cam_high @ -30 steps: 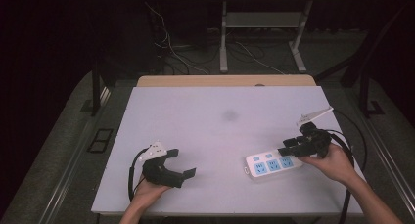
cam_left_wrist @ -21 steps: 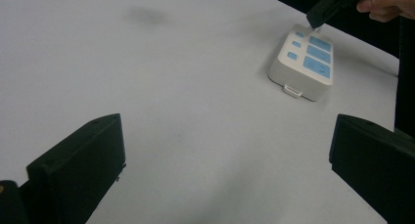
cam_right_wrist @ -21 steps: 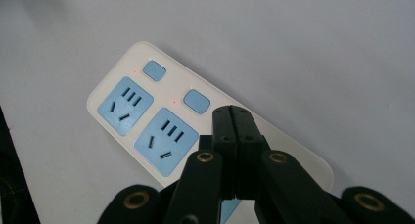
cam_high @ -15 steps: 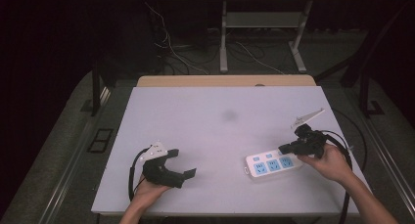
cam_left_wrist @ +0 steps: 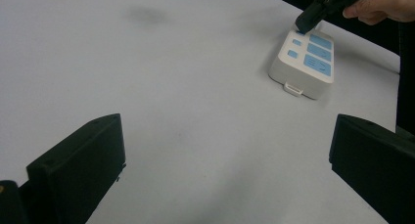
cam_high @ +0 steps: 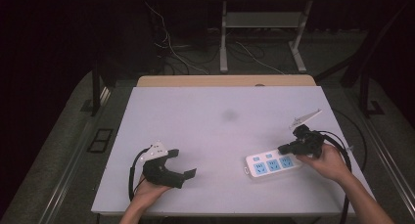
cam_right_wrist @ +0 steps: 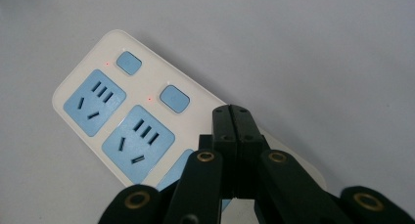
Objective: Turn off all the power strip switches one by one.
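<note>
1. Power strip [cam_high: 272, 164] – flat on tabletop [cam_high: 215, 131], right side; two red lamps lit beside its switches.
2. Right gripper [cam_right_wrist: 233, 117] – fingers pressed together, tip over third switch; press seemingly pending.
3. Left gripper [cam_high: 183, 164] – fingers spread, idle, well apart.

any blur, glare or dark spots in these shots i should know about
High view: the white table is evenly lit, the floor and surroundings behind it nearly black, with a faint grey smudge on the tabletop. Left gripper view: soft and slightly hazy, its near jaws dark. Right gripper view: the power strip is sharp, tiny red lights glowing by its buttons, no harsh glare.
</note>
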`<state>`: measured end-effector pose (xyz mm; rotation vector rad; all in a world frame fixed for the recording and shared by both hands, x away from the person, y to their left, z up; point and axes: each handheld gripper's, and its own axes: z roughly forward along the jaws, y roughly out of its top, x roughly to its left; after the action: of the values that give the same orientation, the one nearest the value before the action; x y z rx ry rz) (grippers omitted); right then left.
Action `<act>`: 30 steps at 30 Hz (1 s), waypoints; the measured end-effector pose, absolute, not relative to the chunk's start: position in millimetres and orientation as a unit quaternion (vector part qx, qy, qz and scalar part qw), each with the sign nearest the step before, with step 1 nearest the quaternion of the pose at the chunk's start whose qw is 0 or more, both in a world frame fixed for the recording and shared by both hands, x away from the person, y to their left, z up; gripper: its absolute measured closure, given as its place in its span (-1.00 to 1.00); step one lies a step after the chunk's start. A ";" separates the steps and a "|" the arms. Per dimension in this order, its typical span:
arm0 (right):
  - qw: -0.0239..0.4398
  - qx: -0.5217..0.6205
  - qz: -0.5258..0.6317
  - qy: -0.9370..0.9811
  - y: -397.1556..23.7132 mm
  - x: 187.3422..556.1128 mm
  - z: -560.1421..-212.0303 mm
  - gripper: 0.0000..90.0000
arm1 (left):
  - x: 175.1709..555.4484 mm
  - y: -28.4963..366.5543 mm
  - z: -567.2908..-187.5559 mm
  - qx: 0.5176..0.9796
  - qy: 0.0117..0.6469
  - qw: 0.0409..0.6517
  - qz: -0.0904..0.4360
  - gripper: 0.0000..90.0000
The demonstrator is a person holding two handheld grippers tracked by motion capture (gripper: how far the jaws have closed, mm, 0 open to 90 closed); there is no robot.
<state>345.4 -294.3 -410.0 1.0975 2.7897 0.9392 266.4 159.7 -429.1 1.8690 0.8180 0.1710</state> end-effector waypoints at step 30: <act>0.001 0.351 0.321 0.879 -299.3 343.1 -414.8 1.00 | 267.1 161.1 -429.5 0.779 0.343 0.520 0.071 -1.00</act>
<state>343.1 -299.3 -414.8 1.1035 2.7610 1.0093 267.1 161.1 -429.5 1.8675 0.8224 0.1696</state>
